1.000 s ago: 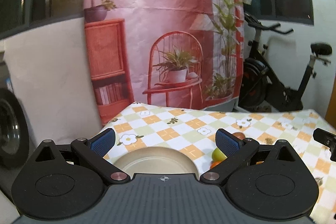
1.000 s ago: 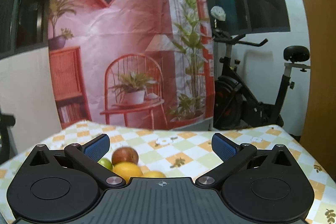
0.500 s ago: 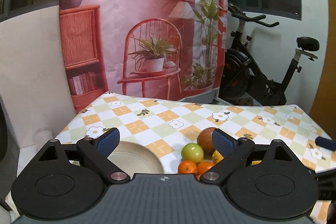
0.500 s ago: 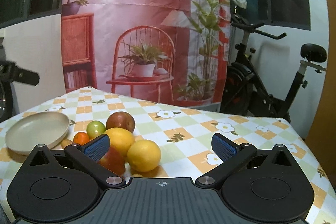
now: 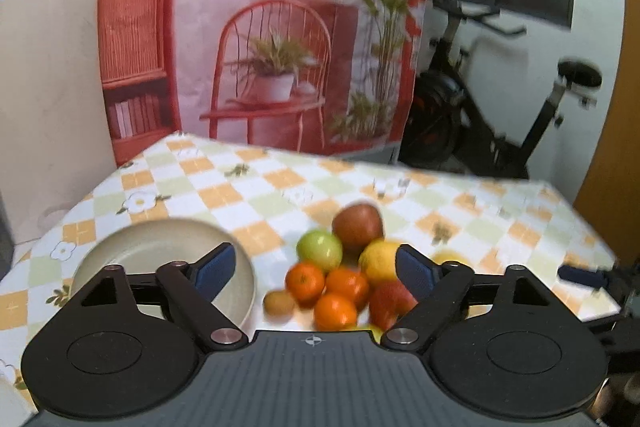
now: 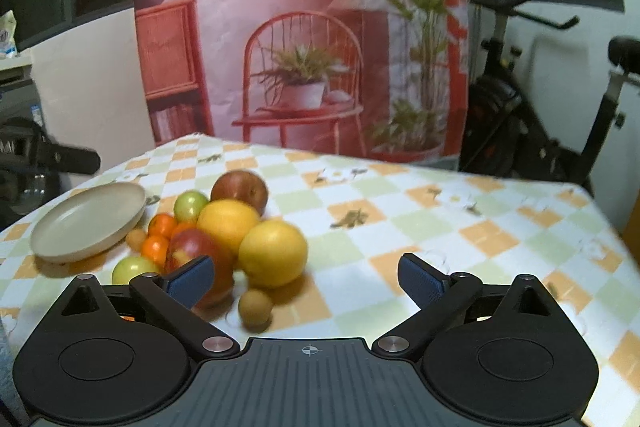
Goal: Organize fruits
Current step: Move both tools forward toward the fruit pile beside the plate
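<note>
From the left wrist view, the left claw (image 5: 314,269) is being held above the table (image 5: 256,195), its jaws closing with only air between the blue pads and nothing gripped. A pile of fruit is lying on the checked cloth just right of the beige plate (image 5: 132,247), which is being taken here as the landmark. Closest to the plate, a small brown fruit (image 5: 280,303) is sitting just off its rim; beyond that, three tangerines (image 5: 336,297) are clustered, with a green apple (image 5: 319,249) behind them and a dark red apple (image 5: 357,225) farther back still. A lemon (image 5: 378,261) is being partly hidden by the right pad, and a red fruit (image 5: 386,303) is lying below it. The picture is blurred. From the right wrist view, the right claw (image 6: 306,279) is also closing slowly while wide apart, empty, above the table (image 6: 440,227). The plate (image 6: 88,221) is lying at the left, nothing on it. To the right of the plate, the tangerines (image 6: 160,237) are touching one another, a green apple (image 6: 191,205) and the dark red apple (image 6: 239,190) are behind them, and two large yellow citrus fruits (image 6: 250,237) are sitting farthest from the plate. A second green apple (image 6: 132,269) and a red apple (image 6: 192,247) are lying nearer the camera, with a small brown fruit (image 6: 255,305) in front.
</note>
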A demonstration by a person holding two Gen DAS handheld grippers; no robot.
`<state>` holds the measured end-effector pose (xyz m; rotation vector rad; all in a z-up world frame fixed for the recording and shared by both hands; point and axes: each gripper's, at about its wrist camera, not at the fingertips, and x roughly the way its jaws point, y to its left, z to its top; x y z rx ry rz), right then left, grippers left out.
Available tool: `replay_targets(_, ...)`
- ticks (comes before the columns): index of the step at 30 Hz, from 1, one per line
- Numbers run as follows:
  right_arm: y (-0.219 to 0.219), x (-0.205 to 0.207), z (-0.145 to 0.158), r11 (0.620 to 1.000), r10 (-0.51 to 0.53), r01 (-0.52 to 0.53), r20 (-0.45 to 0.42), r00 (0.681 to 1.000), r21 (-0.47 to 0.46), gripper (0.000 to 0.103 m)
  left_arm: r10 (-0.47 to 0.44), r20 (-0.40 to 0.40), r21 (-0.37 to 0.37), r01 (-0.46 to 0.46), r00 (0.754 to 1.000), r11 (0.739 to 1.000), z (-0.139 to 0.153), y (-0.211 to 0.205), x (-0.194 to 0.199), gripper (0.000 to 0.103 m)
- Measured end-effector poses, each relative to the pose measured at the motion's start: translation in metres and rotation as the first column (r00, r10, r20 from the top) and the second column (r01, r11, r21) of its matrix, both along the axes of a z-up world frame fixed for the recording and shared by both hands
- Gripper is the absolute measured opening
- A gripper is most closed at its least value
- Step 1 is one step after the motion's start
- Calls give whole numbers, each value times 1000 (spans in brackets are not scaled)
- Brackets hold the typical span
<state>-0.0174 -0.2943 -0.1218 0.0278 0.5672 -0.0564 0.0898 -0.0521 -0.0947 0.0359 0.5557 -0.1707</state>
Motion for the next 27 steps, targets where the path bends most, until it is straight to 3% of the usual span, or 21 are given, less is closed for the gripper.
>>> replay_targets(5, 9, 4, -15, 998, 62, -62, -28, 998, 9, 82, 14, -38, 38, -13, 999, 999, -14, 3, 1, 84)
replay_targets(11, 22, 11, -23, 994, 107, -107, -15, 994, 28, 68, 33, -65, 24, -31, 997, 999, -14, 9, -1, 84)
replay_targets(15, 25, 17, -28, 993, 115, -114, -15, 993, 37, 60, 57, -65, 68, -52, 996, 996, -14, 6, -2, 75)
replay_targets(23, 36, 10, -29, 987, 138, -137, -12, 990, 86, 55, 49, -77, 59, -44, 996, 997, -16, 8, -3, 75)
replay_targets(27, 51, 10, -30, 980, 176, -174, -12, 984, 91, 55, 47, -58, 119, -40, 997, 992, -17, 4, -5, 74)
